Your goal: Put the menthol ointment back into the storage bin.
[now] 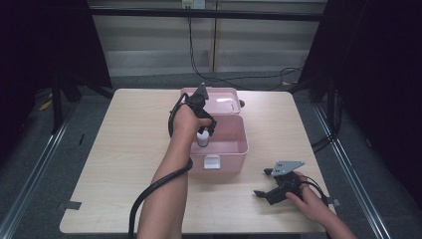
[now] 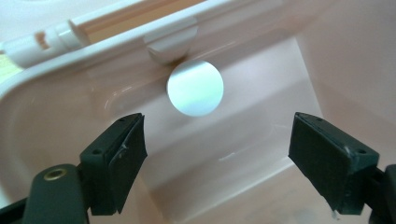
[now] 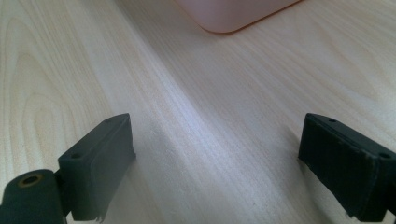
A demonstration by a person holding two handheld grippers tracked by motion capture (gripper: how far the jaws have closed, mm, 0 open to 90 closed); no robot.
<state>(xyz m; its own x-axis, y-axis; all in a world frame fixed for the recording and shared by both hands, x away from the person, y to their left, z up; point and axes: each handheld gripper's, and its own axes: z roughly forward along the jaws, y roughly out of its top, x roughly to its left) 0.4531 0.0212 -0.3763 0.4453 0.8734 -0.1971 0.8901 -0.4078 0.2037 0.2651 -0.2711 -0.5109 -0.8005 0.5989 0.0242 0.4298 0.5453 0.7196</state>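
on the left part of the light wooden counter (image 1: 119, 149) the surface is bare, and a black cable (image 1: 149, 191) runs along the person's left forearm up to the hand. this left hand (image 1: 185, 121) holds the left tongs (image 1: 205, 133) pointing down into the open pink box (image 1: 234, 149), which stands near the middle of the counter with its lid (image 1: 219, 99) folded back on the far side. inside the box, just under the left tongs, a small white bottle (image 1: 202, 139) stands upright near the left wall. in the left gripper view the round white top of the bottle (image 2: 195, 87) is seen from above, between and beyond the two black jaws, close to the box wall with the white clasp (image 2: 170, 44). the jaws are wide apart and they touch nothing; the bottle is not held. the pale box floor (image 2: 243, 158) lies under them. on the front wall of the box, in the high view, there is a white latch (image 1: 211, 162).

more to the right, near the front edge of the counter, the right hand (image 1: 311, 201) holds the right tongs (image 1: 263, 182) low over the counter, pointing to the left, with the grey three-cornered plate (image 1: 286, 167) on top. in the right gripper view both jaws are spread wide over bare wood (image 3: 210, 140) and hold nothing. a corner of the pink box (image 3: 233, 14) is at the top of that view, well apart from the jaws.
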